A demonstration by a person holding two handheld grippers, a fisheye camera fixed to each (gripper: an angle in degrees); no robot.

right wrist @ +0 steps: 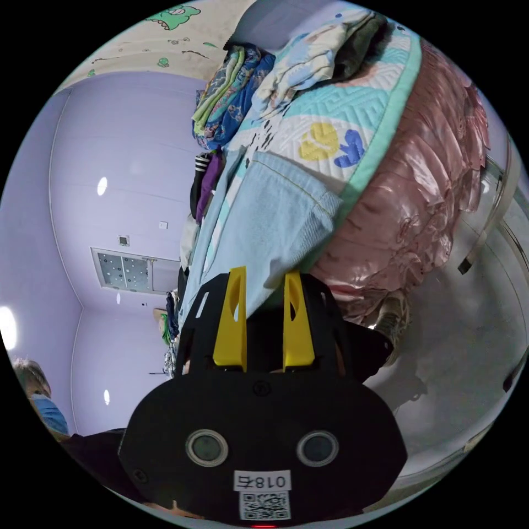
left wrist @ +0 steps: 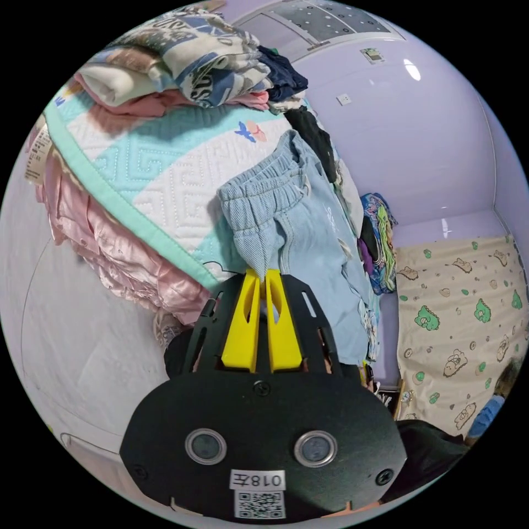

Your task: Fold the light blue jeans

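Observation:
The light blue jeans [left wrist: 308,231] lie on a quilted white and teal bed cover [left wrist: 165,171], their gathered elastic waistband bunched toward the bed's edge. My left gripper [left wrist: 263,274] is shut on that waistband, its yellow jaws pinching the fabric. In the right gripper view the same jeans [right wrist: 264,231] stretch along the bed cover [right wrist: 352,110], one leg end reaching the edge. There the right gripper [right wrist: 265,273] stands open, jaws apart, with the denim hem between them but not pressed.
A pile of folded clothes [left wrist: 193,55] sits on the bed beyond the jeans, and more loose garments [right wrist: 231,93] lie at the other end. A pink satin bed skirt [right wrist: 408,215] hangs below the edge. A person [right wrist: 41,397] stands by the lilac wall.

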